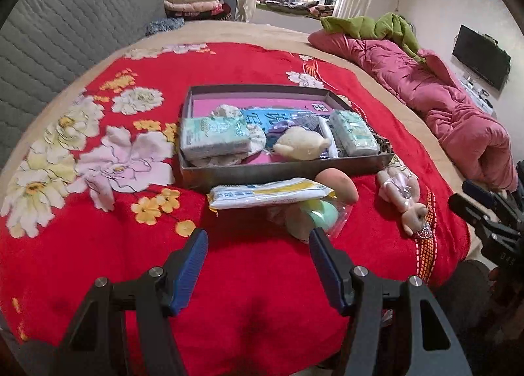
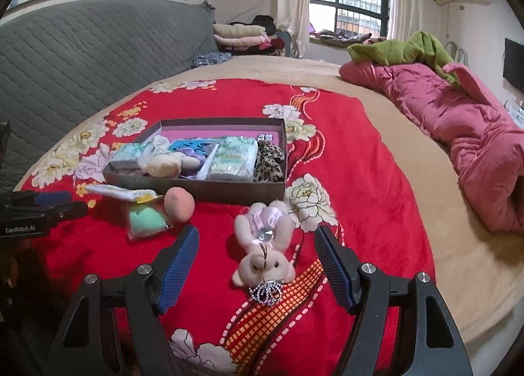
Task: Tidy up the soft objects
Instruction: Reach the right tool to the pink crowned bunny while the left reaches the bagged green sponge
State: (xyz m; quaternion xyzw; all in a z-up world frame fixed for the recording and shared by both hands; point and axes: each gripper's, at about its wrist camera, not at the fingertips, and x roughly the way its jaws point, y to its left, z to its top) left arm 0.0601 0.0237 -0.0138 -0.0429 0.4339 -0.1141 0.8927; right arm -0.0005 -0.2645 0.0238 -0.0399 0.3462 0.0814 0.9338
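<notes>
Soft objects half sorted: tissue packs already lie in our box [image 2: 203, 190], while the plush bunny [image 2: 263, 245] waits on the red blanket [image 2: 360, 212] between our right gripper's [image 2: 257, 259] spread, empty jaws, our left gripper [image 1: 258, 256] equally wide before the wipes packet [image 1: 268, 194].

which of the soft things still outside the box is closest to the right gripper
The pink plush bunny, lying between the open fingers of the right gripper; the peach sponge and green sponge lie farther left.
</notes>
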